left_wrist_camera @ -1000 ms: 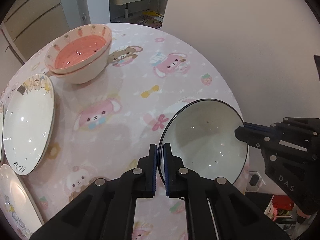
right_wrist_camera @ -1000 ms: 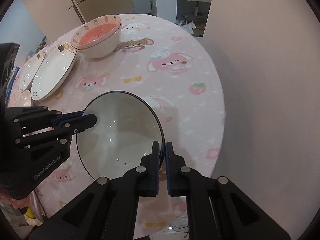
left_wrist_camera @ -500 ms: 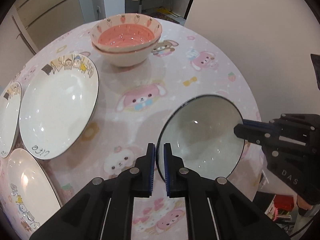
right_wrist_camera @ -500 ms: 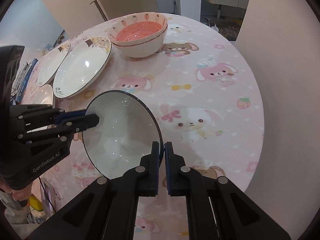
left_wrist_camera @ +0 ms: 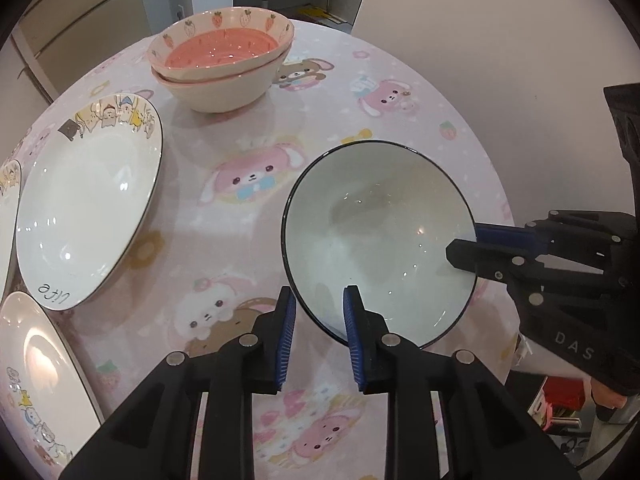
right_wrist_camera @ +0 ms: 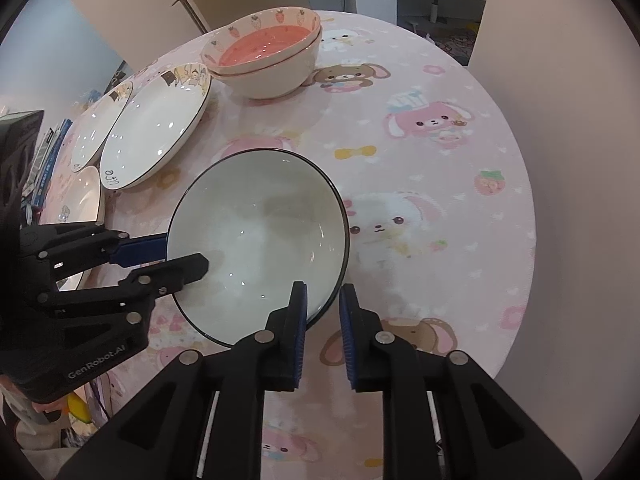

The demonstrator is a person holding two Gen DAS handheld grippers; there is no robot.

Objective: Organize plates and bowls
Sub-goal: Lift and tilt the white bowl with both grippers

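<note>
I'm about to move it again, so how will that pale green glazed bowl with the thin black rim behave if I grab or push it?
The pale green glazed bowl looks like rigid ceramic, so probably fragile if dropped. Its glossy surface shows highlights, so thin pads may slip. The left gripper and right gripper have just been opening, rim between the jaws without being pinched. On the pink cartoon tablecloth it would likely slide rather than tip.

- Pale grey bowl (left_wrist_camera: 376, 236) with thin black rim, upright, near the bench's (left_wrist_camera: 328, 120) front edge.
- Two pink bowls (left_wrist_camera: 222, 62) with strawberry and carrot rims, nested one inside the other, at the far side.
- White plate (left_wrist_camera: 88, 200) with cartoon figures and dark rim, left of the grey bowl, well apart.
- Two more white plates (right_wrist_camera: 96, 120) beside it, only partly visible.
</note>
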